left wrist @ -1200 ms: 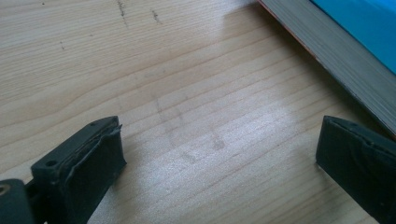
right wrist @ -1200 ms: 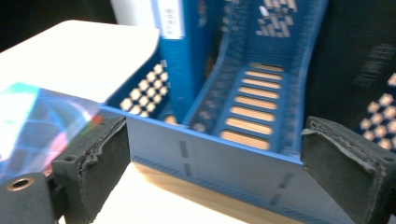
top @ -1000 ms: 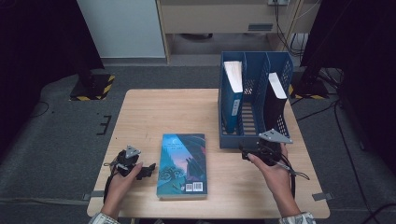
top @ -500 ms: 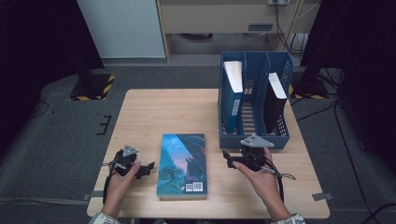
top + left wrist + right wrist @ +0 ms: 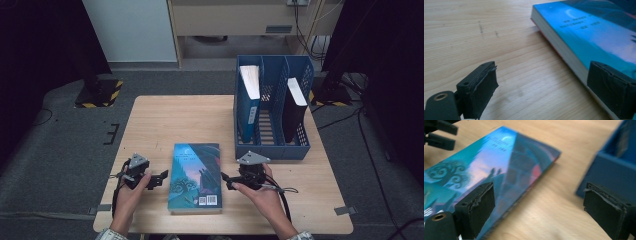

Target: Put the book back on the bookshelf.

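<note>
A blue-covered book point(image 5: 195, 176) is laid flat at the table's point(image 5: 165, 120) near middle. It is flanked by the left gripper point(image 5: 161, 179) and right gripper point(image 5: 226, 180), both gaping, nothing clamped. A blue file rack point(image 5: 272, 145) holding two upright books is set far right.

A glossy paper-covered book point(image 5: 195, 176) lies on the matt, grained wooden table point(image 5: 170, 120) beside a perforated blue plastic file rack point(image 5: 272, 145).

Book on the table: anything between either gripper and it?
Nothing visible. The left gripper and right gripper flank the book, jaws open, with only bare table in the gaps.
</note>
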`<state>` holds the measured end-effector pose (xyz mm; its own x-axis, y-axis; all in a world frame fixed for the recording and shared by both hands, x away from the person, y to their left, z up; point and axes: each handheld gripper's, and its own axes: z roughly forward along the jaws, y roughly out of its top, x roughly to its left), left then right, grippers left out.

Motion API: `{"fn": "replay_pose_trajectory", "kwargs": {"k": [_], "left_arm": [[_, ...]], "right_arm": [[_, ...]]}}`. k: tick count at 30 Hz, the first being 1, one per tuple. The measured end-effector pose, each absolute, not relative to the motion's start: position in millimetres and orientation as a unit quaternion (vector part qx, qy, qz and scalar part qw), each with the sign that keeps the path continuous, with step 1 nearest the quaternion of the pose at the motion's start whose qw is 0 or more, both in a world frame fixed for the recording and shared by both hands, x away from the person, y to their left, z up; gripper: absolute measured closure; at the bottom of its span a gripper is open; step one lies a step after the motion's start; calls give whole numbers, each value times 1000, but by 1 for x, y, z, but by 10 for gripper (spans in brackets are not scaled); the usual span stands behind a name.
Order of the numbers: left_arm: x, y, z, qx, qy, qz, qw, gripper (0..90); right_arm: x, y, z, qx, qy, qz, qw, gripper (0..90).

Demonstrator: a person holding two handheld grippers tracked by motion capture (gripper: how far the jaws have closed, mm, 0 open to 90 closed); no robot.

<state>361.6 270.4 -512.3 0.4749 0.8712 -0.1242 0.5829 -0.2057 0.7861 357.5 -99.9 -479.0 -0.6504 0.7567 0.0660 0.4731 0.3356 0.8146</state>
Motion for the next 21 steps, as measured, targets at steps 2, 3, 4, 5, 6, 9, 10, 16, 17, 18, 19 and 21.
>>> {"fn": "replay_pose_trajectory", "kwargs": {"k": [2, 3, 4, 5, 6, 9, 10, 16, 17, 18, 19, 21], "left_arm": [[359, 264, -509, 760, 470, 175, 413, 85], [358, 261, -509, 764, 464, 173, 414, 85], [357, 257, -508, 766, 460, 171, 416, 85], [357, 254, -508, 769, 455, 169, 416, 85], [356, 249, -508, 772, 450, 163, 418, 85], [357, 237, -512, 783, 438, 144, 419, 87], [357, 235, -513, 784, 435, 139, 419, 94], [359, 221, -515, 798, 417, 132, 414, 126], [360, 220, -515, 799, 415, 130, 416, 144], [360, 220, -515, 799, 415, 131, 416, 159], [360, 220, -515, 799, 414, 132, 416, 161], [362, 221, -515, 799, 414, 131, 416, 171]], "right_arm": [[356, -91, -485, 373, 810, 425, 154, 103], [355, -87, -487, 368, 814, 424, 147, 103], [355, -83, -489, 366, 816, 424, 140, 103], [355, -80, -492, 364, 819, 424, 131, 103], [354, -77, -494, 363, 820, 424, 128, 102], [354, -70, -499, 355, 826, 423, 114, 102], [354, -68, -501, 356, 826, 424, 107, 102], [358, -65, -508, 365, 828, 417, 81, 97], [359, -65, -509, 367, 828, 418, 79, 97], [360, -65, -510, 370, 826, 418, 75, 97], [361, -66, -511, 374, 825, 417, 70, 96], [362, -67, -513, 374, 827, 415, 64, 97]]}}
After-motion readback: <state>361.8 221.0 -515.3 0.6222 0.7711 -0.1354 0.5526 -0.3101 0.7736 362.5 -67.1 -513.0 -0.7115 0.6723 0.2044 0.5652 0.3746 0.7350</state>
